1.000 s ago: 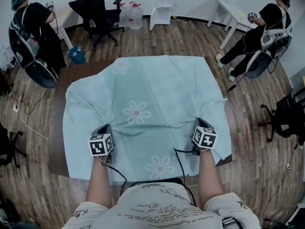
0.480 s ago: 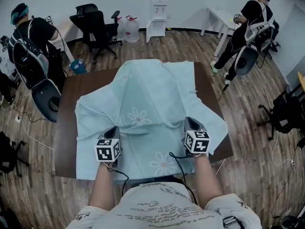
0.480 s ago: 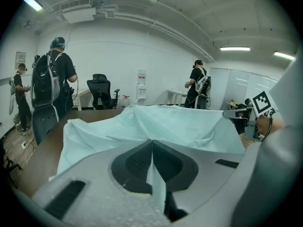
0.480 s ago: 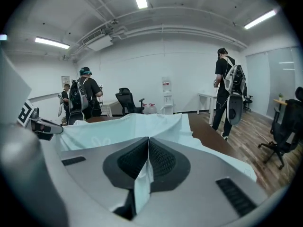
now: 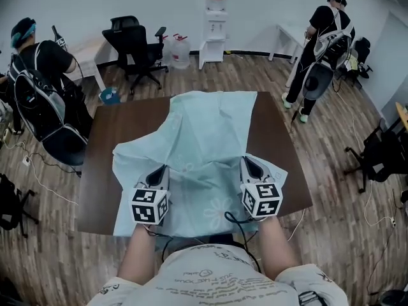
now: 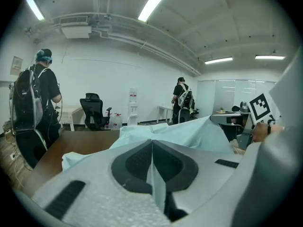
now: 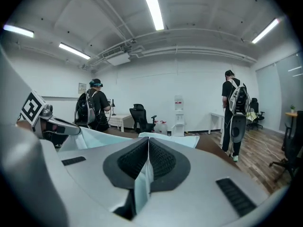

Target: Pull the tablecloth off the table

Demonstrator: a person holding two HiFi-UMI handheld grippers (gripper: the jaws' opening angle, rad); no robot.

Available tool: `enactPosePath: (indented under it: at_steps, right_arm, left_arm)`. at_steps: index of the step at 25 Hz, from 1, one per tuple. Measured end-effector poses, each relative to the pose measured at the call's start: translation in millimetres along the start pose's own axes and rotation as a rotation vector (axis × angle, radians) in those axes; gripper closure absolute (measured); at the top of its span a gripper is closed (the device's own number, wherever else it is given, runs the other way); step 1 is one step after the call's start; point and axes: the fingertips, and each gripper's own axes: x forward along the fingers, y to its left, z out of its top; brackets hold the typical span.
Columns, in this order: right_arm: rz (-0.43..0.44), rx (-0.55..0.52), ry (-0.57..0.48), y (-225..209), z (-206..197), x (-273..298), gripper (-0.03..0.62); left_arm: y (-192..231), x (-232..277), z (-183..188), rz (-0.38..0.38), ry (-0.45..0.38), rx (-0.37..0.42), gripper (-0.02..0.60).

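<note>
Near the table's [image 5: 118, 129] front edge, the left gripper [image 5: 159, 173] and right gripper [image 5: 249, 168] each have their fingers closed on a fold of the pale blue tablecloth [image 5: 207, 129]. It lies bunched along the table's middle, overhanging the front edge, with dark wood bare at both side edges.

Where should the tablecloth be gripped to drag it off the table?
Near its front edge, from the person's side, one pinch either side of centre. The tablecloth is thin, limp cloth; left gripper and right gripper are shut on folds there.
</note>
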Motion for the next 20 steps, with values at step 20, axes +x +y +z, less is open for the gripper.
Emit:
enactPosePath:
  at_steps: [20]
  right_arm:
    - [0.068,-0.005,-0.247,95.5,97.0,-56.8,0.580]
  left_arm:
    - [-69.4,-58.4,102.3,-0.090,-0.295,0.145,0.572]
